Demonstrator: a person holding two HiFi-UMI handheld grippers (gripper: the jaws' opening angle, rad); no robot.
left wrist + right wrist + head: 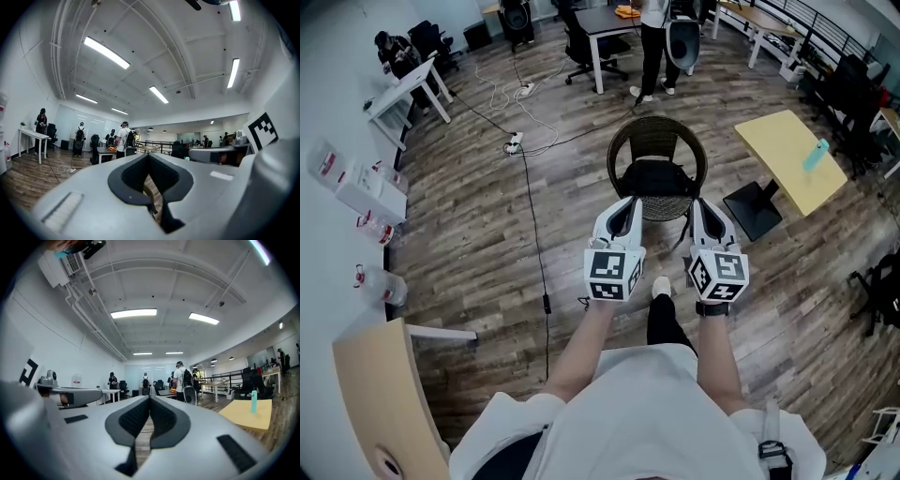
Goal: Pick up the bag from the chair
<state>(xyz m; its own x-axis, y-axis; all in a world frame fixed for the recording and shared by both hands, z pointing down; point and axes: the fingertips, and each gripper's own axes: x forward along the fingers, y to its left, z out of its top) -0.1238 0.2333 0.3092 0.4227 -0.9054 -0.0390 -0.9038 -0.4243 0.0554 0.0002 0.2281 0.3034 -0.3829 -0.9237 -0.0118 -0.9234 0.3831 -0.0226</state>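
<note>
The bag [656, 177] was black and lay on the seat of the round wicker chair [657, 125]. The chair stood on the wooden floor [469, 225], directly in front of the person. Both grippers were held level, side by side, and both pointed toward the chair.

In the head view the tip of the left gripper [629, 202] was near the front left edge of the seat. The tip of the right gripper [698, 205] was near the front right edge. The bag therefore lay between the two tips and a little beyond them. Neither tip touched the bag. It was not possible to tell from this view whether the tips were at the same height as the seat.

In the left gripper view, the two jaws of the left gripper [149, 157] were closed together, their dark pads met, and nothing was held between them. In the right gripper view, the right gripper [150, 400] was in the same state, with its jaws pressed together and empty.

To the right of the chair stood a yellow table [783, 164] with a teal bottle [816, 154] on it. A black cable [532, 220] ran over the floor to the left of the chair. The person's white shoe [661, 287] was on the floor between the two grippers, nearer to the person.
</note>
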